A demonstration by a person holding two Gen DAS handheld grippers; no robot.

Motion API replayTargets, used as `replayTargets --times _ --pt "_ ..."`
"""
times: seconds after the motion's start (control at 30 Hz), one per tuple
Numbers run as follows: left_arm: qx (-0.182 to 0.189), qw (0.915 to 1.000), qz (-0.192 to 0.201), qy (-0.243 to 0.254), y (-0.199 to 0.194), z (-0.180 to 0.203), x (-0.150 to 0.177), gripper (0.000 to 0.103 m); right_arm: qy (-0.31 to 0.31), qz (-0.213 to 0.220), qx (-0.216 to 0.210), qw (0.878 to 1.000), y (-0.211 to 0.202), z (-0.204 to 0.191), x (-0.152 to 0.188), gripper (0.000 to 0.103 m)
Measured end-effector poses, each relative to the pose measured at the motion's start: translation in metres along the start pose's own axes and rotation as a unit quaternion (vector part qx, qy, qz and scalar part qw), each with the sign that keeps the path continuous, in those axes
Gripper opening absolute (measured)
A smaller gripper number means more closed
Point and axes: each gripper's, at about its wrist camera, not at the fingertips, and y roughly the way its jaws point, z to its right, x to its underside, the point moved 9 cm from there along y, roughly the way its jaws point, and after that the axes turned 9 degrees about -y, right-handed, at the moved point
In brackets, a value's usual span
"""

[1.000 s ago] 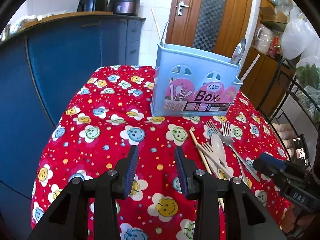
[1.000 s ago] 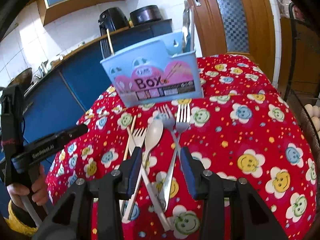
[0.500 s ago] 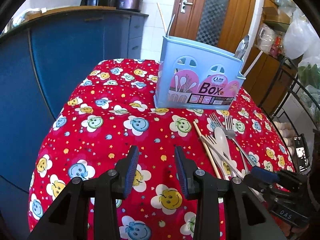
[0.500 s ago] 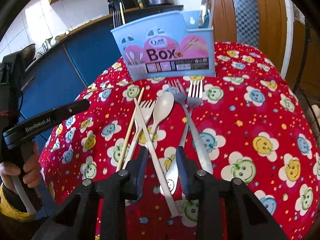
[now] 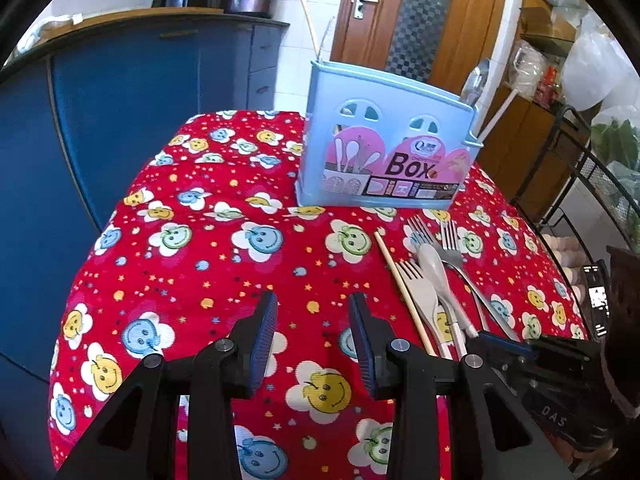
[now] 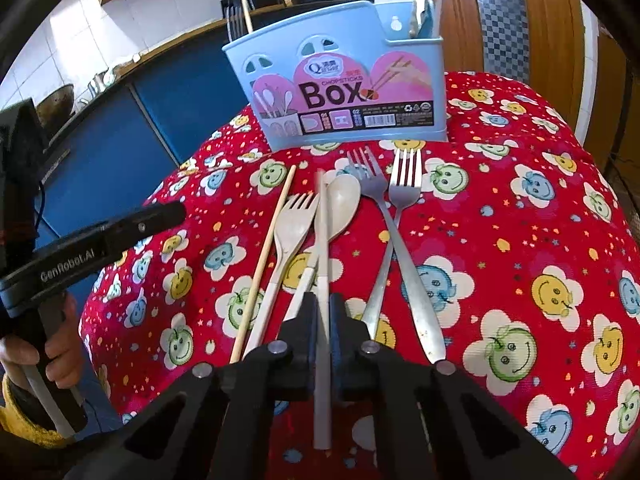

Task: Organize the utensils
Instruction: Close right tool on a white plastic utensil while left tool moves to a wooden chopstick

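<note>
A light blue utensil box [image 6: 340, 88] stands at the far side of the table and also shows in the left wrist view [image 5: 384, 148]. In front of it lie a wooden chopstick [image 6: 264, 260], a beige fork [image 6: 290, 232], a beige spoon [image 6: 340, 208] and two metal forks [image 6: 404, 216]. My right gripper [image 6: 324, 312] is shut on a white chopstick [image 6: 322, 240] that points toward the box. My left gripper [image 5: 312, 320] is open and empty over the cloth, left of the utensils [image 5: 432, 288].
The table has a red smiley-flower cloth [image 5: 208, 264]. Blue cabinets [image 5: 132, 92] stand on the left, with a wooden door [image 5: 420, 16] behind the box. A wire rack [image 5: 592, 208] stands by the table's right edge. The box holds a spoon [image 5: 476, 80] and a chopstick [image 5: 310, 24].
My right gripper has moved down and forward onto the utensil pile and shut on the white chopstick. My left gripper has stayed open, with the view shifting only slightly.
</note>
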Motion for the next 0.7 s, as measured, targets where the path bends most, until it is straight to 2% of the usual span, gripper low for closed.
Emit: replayTargets --times 0.3,0.5,0.7 --pt "0.023 0.9993 -0.028 0.009 0.01 0.021 0.01 0.038 0.021 0.036 -0.003 0.999 -0.015 0.012 -0.009 0.008" --pt "0.048 0.9968 -0.061 0.019 0.019 0.044 0.022 0.038 0.026 0.049 0.003 0.998 -0.022 0.018 -0.011 0.008" --pt "0.05 0.9945 -0.089 0.023 0.031 0.056 0.032 0.038 0.036 0.06 0.003 0.998 -0.027 0.025 -0.012 0.008"
